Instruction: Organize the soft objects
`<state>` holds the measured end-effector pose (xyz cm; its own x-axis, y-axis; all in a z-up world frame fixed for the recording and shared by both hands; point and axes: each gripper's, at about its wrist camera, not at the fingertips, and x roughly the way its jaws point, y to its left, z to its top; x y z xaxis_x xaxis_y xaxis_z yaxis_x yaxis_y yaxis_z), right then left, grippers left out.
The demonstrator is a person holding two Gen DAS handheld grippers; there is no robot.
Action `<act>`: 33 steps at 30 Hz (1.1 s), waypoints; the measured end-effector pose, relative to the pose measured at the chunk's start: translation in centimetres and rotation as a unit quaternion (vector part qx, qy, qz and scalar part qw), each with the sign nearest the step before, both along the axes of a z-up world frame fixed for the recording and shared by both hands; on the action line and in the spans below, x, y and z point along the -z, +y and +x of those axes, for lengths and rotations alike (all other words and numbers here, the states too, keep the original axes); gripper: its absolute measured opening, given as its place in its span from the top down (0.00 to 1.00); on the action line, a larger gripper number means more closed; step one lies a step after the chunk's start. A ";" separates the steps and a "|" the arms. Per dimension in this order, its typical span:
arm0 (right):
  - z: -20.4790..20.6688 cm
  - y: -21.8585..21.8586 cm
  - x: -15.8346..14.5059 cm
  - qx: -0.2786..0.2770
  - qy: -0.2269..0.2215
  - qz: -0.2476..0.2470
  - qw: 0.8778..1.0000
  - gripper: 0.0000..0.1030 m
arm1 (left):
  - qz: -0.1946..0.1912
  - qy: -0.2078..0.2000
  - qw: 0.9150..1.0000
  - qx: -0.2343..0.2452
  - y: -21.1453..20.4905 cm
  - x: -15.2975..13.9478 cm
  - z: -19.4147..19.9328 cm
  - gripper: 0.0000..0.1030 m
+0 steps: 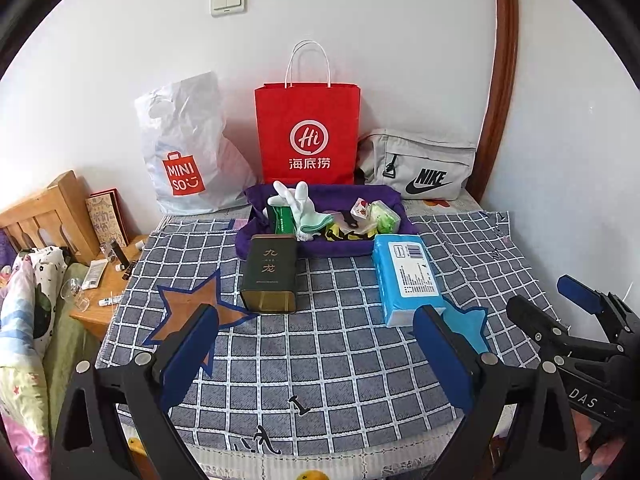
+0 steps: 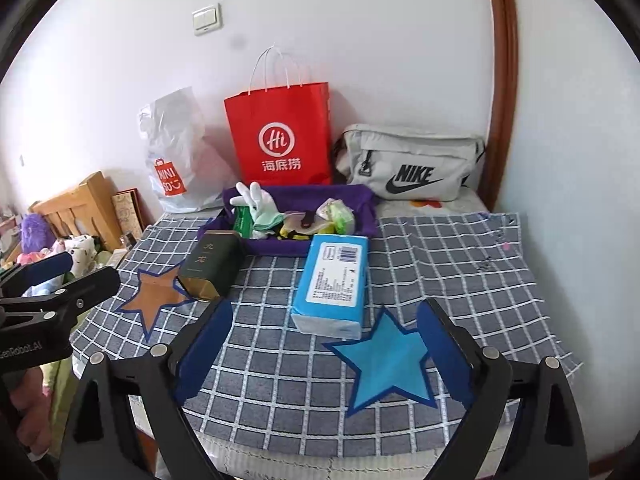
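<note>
Purple fabric tray (image 1: 320, 249) sits on the checked cloth (image 1: 340, 344) covering the bed, and serves as the reference point for everything else. Inside the tray lie a white glove (image 1: 298, 198) with fingers pointing up, a green packet (image 1: 282, 220), a yellow-and-black item (image 1: 344, 235) and a light green wrapped bundle (image 1: 385, 216). Touching the tray's front left corner is a dark tea tin (image 1: 270, 274); at its front right corner a blue tissue pack (image 1: 408, 280) lies flat. Directly behind the tray a red paper bag (image 1: 308, 132) stands upright against the wall, with a white Miniso plastic bag (image 1: 184, 152) behind-left of the tray and a grey Nike pouch (image 1: 420, 166) behind-right. An orange star (image 1: 188, 308) is printed in front-left of the tray, a blue star (image 2: 386, 364) in front-right. Left gripper (image 1: 316, 356) hovers well in front of the tray, jaws spread wide and holding nothing. Right gripper (image 2: 324, 356) hovers likewise in front of the tray, above the blue star, jaws wide apart and empty.
</note>
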<state>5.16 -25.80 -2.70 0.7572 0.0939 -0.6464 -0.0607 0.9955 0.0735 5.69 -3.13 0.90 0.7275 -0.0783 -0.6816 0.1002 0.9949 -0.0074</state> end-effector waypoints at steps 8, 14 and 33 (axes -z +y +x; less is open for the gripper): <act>-1.8 -0.5 -0.5 0.003 -0.006 0.001 1.000 0.10 | 0.012 -0.010 1.000 -0.013 -0.4 -0.3 -1.0 0.04; -2.4 -0.5 -0.8 0.003 -0.012 0.000 1.000 0.10 | 0.012 -0.010 1.000 -0.009 -0.4 -0.4 -1.3 0.04; -2.9 -0.1 -0.8 -0.002 -0.013 0.000 1.000 0.10 | 0.012 -0.011 1.000 -0.010 -0.5 -0.4 -1.7 0.04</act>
<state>2.22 -25.87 -1.94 0.7739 0.0968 -0.6259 -0.0664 0.9952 0.0718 4.04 -3.68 1.35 0.7434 -0.0470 -0.6672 0.0799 0.9966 0.0188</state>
